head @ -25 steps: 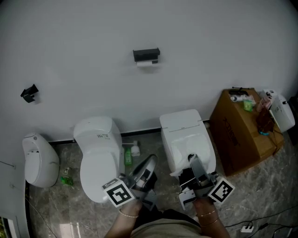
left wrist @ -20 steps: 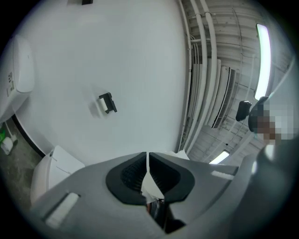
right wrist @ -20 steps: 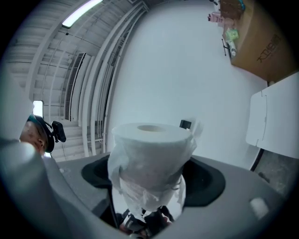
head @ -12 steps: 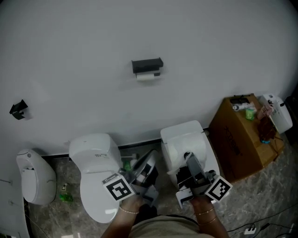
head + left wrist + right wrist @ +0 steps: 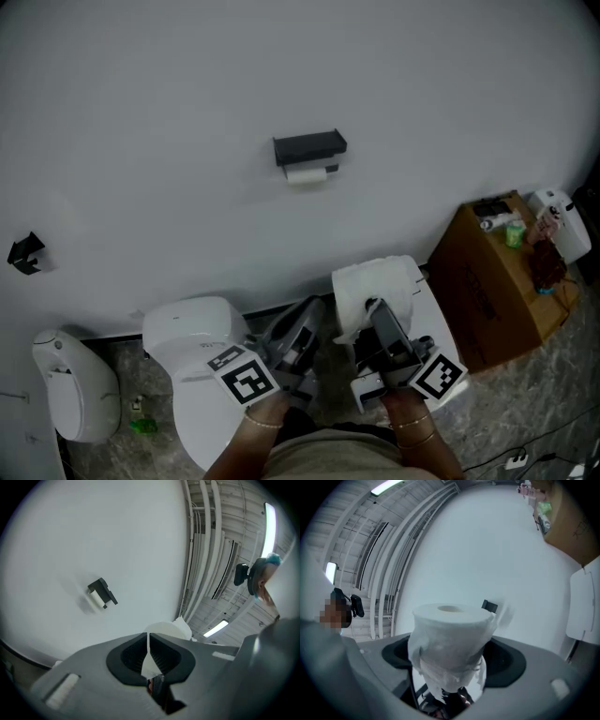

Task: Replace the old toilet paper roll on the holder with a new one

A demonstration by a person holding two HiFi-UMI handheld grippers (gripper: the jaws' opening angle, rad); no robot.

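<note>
The black holder [image 5: 309, 147] hangs on the white wall with the thin old roll [image 5: 307, 173] under it. It also shows as the small dark holder [image 5: 102, 592] in the left gripper view and, past the new roll, as the holder [image 5: 489, 605] in the right gripper view. My right gripper [image 5: 377, 311] is shut on a full new toilet paper roll [image 5: 377, 284], held upright between the jaws as the roll [image 5: 449, 634]. My left gripper [image 5: 313, 317] is beside it at the left, shut on a thin loose paper sheet [image 5: 148, 660]. Both are well below the holder.
A white toilet [image 5: 199, 370] is below left, and a second toilet's edge [image 5: 448, 330] shows behind the right gripper. A cardboard box [image 5: 487, 286] with small bottles stands at the right. A white fixture [image 5: 67, 384] and a black wall hook [image 5: 25, 253] are at the left.
Both grippers have moved towards the wall together, the new roll still in the right one. The holder now looks nearer and the roll covers the toilet tank.
</note>
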